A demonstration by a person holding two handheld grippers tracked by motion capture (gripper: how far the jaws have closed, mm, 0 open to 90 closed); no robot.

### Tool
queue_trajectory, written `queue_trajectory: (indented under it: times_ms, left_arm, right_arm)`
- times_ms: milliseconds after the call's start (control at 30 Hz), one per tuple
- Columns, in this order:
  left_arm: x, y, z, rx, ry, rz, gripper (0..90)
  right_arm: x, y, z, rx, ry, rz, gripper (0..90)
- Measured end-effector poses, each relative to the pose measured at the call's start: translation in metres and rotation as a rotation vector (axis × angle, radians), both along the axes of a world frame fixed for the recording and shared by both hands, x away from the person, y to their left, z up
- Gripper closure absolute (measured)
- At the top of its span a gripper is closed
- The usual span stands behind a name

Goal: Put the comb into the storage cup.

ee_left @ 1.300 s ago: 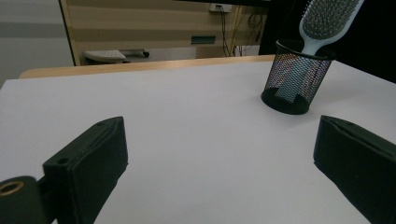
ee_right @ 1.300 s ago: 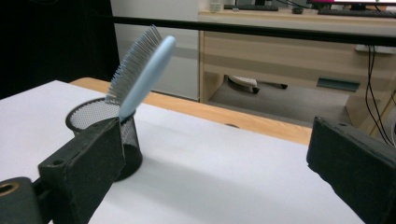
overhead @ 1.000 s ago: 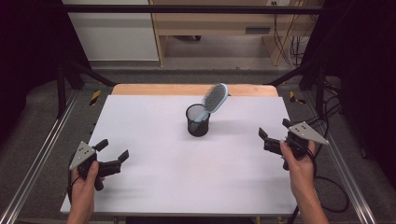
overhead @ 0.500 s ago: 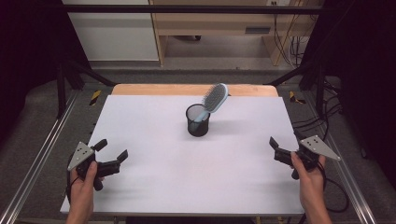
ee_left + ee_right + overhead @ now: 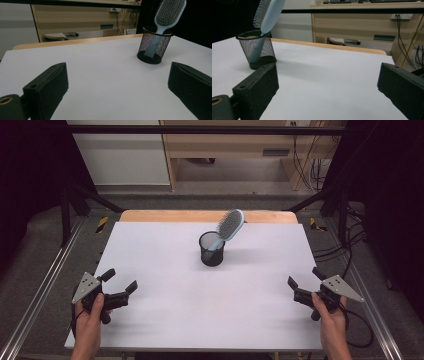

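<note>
From the high view, a black mesh cup stands on the white table, toward its far middle. A light blue hairbrush sits in the cup handle down, its bristled head leaning up and to the right over the rim. The left gripper is held near the table's front left corner, well apart from the cup, jaws spread and gripping nothing. The right gripper is held near the front right edge, also well apart from the cup, jaws spread and empty. Each is held by a hand coming in from the bottom, with a grey three-cornered plate on top.

The left gripper view looks low across the table with the two black jaws wide apart at the bottom corners. Here the cup stands ahead and to the right, and the brush shows its bristle face, with the handle seen through the mesh.

The right gripper view has its jaws just as wide apart. The cup is ahead on the left, and the brush shows its smooth blue back, bristles turned away to the left.

Beyond the cup, the table ends in a bare wooden strip. Farther off stands a wooden bench with cables hanging beside it, on a grey floor.
</note>
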State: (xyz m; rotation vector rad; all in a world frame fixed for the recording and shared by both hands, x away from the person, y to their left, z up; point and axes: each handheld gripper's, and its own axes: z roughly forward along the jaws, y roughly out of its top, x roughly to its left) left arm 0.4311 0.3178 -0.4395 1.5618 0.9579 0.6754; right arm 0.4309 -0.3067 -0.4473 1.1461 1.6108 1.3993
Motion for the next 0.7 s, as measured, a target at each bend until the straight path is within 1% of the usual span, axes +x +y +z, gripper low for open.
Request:
queue_trajectory:
  times_ms: [133, 167, 267, 300, 333, 367, 467, 567, 700]
  left_arm:
    - [-0.003, 0.0, 0.0, 0.005, -0.001, -0.007, 3.1]
    - [-0.005, 0.0, 0.0, 0.009, -0.008, -0.004, 3.1]
    - [-0.009, 0.002, 0.001, -0.007, -0.013, -0.009, 3.1]
    - [-0.01, 0.003, 0.001, -0.002, -0.017, -0.004, 3.1]
    - [-0.011, 0.003, 0.001, -0.009, -0.017, -0.01, 3.0]
    - [-0.012, 0.003, 0.001, -0.005, -0.02, -0.004, 3.0]
    - [-0.012, 0.003, 0.001, -0.025, -0.025, -0.003, 3.1]
    - [-0.012, 0.003, 0.001, -0.016, -0.034, -0.001, 3.1]
    - [-0.011, 0.0, 0.0, -0.021, -0.045, -0.007, 3.1]
  right_arm:
    - [-0.001, 0.002, -0.003, 0.006, -0.006, 0.025, 3.6]
    - [-0.001, 0.002, -0.004, 0.005, -0.007, 0.031, 3.6]
    - [-0.001, 0.005, -0.006, 0.01, -0.015, 0.05, 3.6]
    - [-0.001, 0.007, -0.007, 0.006, -0.018, 0.058, 3.6]
    - [-0.001, 0.008, -0.008, 0.011, -0.016, 0.064, 3.5]
    - [-0.001, 0.009, -0.009, 0.008, -0.02, 0.074, 3.4]
    - [-0.001, 0.013, -0.011, -0.001, -0.019, 0.095, 3.4]
    - [-0.001, 0.018, -0.013, -0.009, -0.016, 0.116, 3.3]
    - [0.0, 0.024, -0.015, -0.017, -0.012, 0.14, 3.4]
